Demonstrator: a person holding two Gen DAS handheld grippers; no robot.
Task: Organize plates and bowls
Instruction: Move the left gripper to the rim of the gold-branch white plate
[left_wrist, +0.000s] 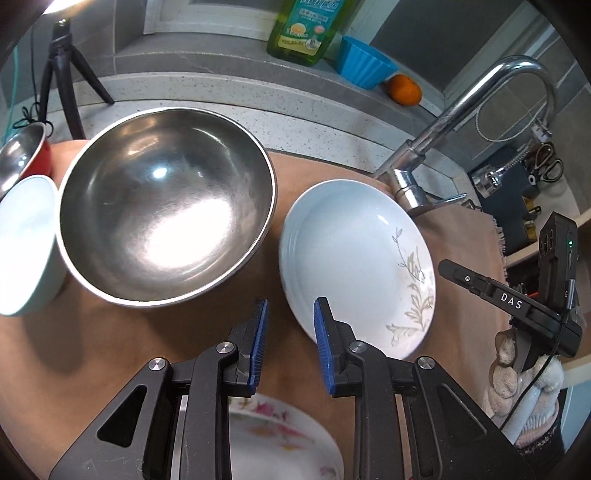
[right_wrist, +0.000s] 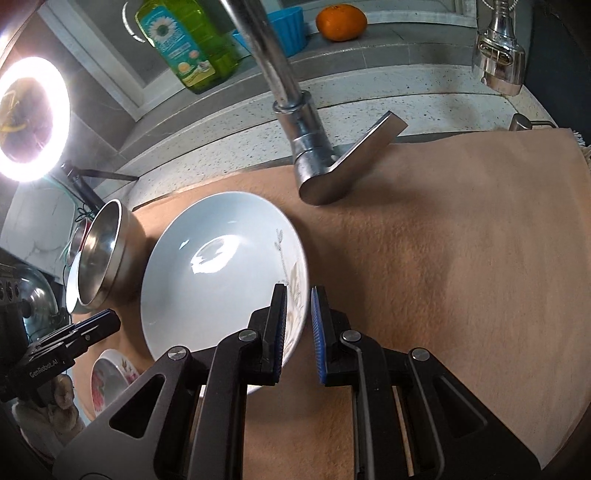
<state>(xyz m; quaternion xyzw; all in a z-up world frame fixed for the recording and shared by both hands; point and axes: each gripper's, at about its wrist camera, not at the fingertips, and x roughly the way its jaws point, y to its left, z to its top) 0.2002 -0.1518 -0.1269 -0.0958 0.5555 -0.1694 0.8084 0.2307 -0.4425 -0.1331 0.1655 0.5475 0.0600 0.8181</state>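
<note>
The plate (right_wrist: 221, 266), pale blue with a leaf sprig, lies on the tan cloth (right_wrist: 461, 277) with its 3 o'clock rim caught between the pads of the right gripper (right_wrist: 299, 325), which pinches it. A steel bowl (left_wrist: 166, 206) sits just beside it at 9 o'clock, with a white bowl (left_wrist: 26, 243) touching that one's far side. The tap (right_wrist: 310, 162) rises near the plate's 1 o'clock edge, while the left gripper (left_wrist: 290, 343) hangs slightly parted and empty over the cloth, above a flowered plate (left_wrist: 280, 435).

A ring light (right_wrist: 31, 118) blazes at left, throwing glare into the steel bowl (left_wrist: 166, 206) and white plate (right_wrist: 221, 269), while fisheye edges curve darkly.
</note>
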